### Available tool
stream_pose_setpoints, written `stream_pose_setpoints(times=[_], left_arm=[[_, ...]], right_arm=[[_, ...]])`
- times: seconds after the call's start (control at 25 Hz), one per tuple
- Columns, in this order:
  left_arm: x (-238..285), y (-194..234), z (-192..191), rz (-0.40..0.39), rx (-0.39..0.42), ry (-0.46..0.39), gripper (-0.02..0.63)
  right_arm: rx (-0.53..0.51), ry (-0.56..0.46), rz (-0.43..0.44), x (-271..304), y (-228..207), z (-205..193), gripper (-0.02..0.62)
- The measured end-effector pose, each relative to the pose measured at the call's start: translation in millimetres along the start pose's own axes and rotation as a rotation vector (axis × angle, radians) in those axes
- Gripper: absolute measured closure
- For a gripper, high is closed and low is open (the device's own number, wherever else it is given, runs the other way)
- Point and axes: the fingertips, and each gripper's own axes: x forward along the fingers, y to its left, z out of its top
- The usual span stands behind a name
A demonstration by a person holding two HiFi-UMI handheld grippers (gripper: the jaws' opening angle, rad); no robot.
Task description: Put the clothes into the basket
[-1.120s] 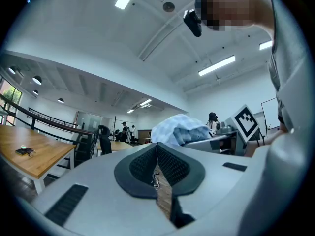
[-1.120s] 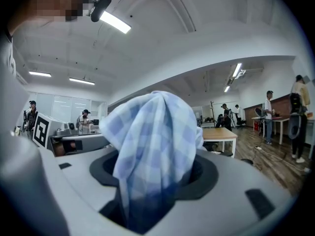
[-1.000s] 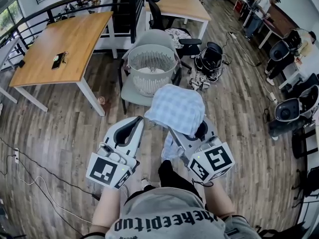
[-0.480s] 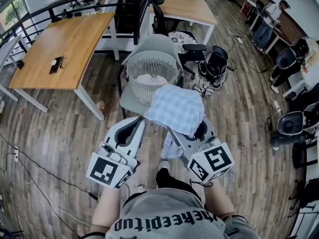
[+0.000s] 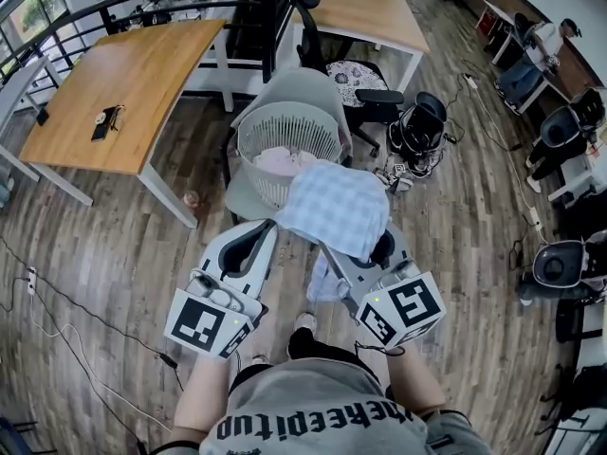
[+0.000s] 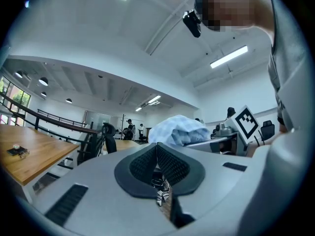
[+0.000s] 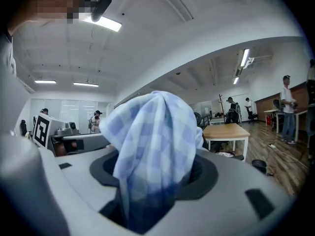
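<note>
Right now the right gripper (image 5: 332, 252) has hold of a blue checked cloth (image 5: 334, 207). Its 2 jaws are pushed wide by the thick bunch of cloth between them, and they pinch it. In the right gripper view the cloth stands up out of the jaws like a little hill and hangs down over the front. Some of it also droops under the gripper.

Beside it, on its left, the left gripper (image 5: 268, 226) holds nothing. Its 2 jaws are pressed together at the tips, and only a thin slit shows lower down between the black pads. The 2 grippers point the same way, side by side, near each other but not touching.

Just in front of both grippers stands a white basket (image 5: 275, 183) with thin slats. It sits on the seat of a grey chair (image 5: 294, 83). From above, the far edge of the cloth lies over the near rim of the basket, but I cannot tell if they touch. Some pink clothes (image 5: 283, 159) lie inside the basket.

Off to the left of the left gripper, farther away, is a wooden table (image 5: 123, 83).
</note>
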Motion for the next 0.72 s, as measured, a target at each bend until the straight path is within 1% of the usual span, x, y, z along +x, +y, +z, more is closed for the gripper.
stream_pose_setpoints(times=[0.32, 0.52, 0.72], left_arm=[[40.5, -2.6, -6.0, 0.043, 0.014, -0.002, 0.591], [55.6, -6.7, -7.9, 0.043, 0.031, 0.011, 0.591], [66.0, 0.9, -8.3, 0.035, 0.037, 0.018, 0.591]], right_arm=[[0.000, 0.000, 0.038, 10.3, -41.3, -3.4, 0.327], [0.009, -0.010, 0.043, 14.1, -57.8, -3.7, 0.327], [0.023, -0.014, 0.037, 24.9, -66.5, -4.1, 0.327]])
